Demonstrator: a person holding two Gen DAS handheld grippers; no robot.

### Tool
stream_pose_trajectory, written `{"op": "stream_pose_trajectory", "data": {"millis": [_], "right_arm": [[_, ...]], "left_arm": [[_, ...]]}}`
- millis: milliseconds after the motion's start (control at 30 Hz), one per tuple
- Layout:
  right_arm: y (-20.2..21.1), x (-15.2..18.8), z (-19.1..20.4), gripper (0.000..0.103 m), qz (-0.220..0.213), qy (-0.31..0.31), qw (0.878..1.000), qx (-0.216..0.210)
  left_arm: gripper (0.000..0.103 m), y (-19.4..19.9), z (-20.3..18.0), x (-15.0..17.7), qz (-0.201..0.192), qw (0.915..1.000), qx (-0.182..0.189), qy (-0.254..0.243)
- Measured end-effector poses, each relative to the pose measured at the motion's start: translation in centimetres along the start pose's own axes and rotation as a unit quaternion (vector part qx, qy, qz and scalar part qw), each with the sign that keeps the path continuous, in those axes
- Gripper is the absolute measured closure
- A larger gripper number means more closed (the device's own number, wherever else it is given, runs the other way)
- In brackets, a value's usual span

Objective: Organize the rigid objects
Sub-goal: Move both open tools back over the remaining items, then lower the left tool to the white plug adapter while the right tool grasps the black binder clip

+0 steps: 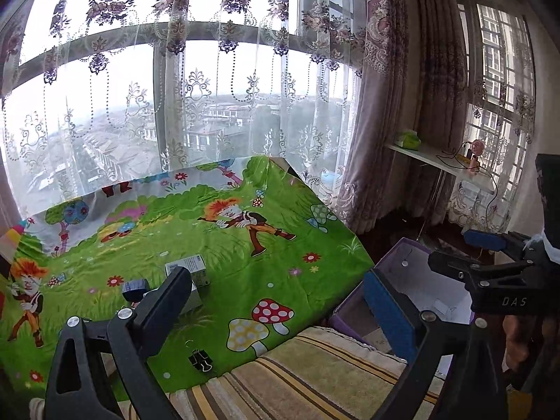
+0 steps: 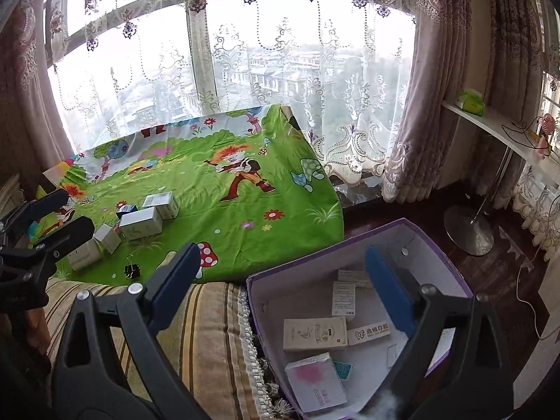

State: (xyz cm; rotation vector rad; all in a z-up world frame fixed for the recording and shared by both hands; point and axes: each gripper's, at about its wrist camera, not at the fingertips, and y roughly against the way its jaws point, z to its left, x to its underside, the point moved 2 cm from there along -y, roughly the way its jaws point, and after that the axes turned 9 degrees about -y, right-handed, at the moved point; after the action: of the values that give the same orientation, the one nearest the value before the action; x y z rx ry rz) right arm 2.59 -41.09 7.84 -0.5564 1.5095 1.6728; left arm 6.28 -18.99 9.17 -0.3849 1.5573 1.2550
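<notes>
Left claw [image 1: 276, 301], wide and empty, faces the small boxes [image 2: 147, 222] on the green cloth [image 2: 245, 210], lower left of frame; right claw [image 2: 283, 290], wide, empty, hangs over the purple box [image 2: 413, 231].

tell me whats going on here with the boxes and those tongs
A person is sorting small boxes off the green cartoon cloth into the purple storage box, which already holds several. The right tongs hang open and empty over it. The left tongs are also open and empty. A black binder clip remains on the cloth.
</notes>
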Motion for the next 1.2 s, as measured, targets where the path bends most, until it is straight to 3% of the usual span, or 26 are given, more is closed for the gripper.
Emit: {"op": "stream_pose_trajectory", "data": {"millis": [167,433,567,733,867,1033,1200], "right_arm": [[-0.6,0.8,1.6,0.007,0.014,0.016,1.000,-0.023],[-2.0,2.2,3.2,0.007,0.048,0.023,0.997,-0.049],[-2.6,2.9,4.0,0.007,0.065,0.024,0.996,-0.059],[-3.6,3.7,5.0,0.007,0.086,0.030,0.993,-0.070],[-4.5,4.4,6.4,0.007,0.106,0.041,0.990,-0.079],[-5.7,4.7,8.5,0.007,0.133,0.050,0.985,-0.103],[-7.0,4.7,11.1,0.007,0.149,0.075,0.979,-0.113]], "left_arm": [[0.004,-0.8,4.2,1.5,0.026,0.9972,-0.012,0.069],[0.006,-1.6,11.9,5.5,0.084,0.9773,-0.074,0.180],[0.006,-1.8,14.7,7.2,0.115,0.9699,-0.086,0.196],[0.006,-1.5,15.9,7.5,0.148,0.9766,-0.089,0.129],[0.006,-1.9,15.7,8.2,0.184,0.9767,-0.106,0.029],[0.006,-2.5,16.3,10.5,0.223,0.9670,-0.106,-0.062],[0.006,-3.5,16.7,12.5,0.252,0.9487,-0.133,-0.136]]}}
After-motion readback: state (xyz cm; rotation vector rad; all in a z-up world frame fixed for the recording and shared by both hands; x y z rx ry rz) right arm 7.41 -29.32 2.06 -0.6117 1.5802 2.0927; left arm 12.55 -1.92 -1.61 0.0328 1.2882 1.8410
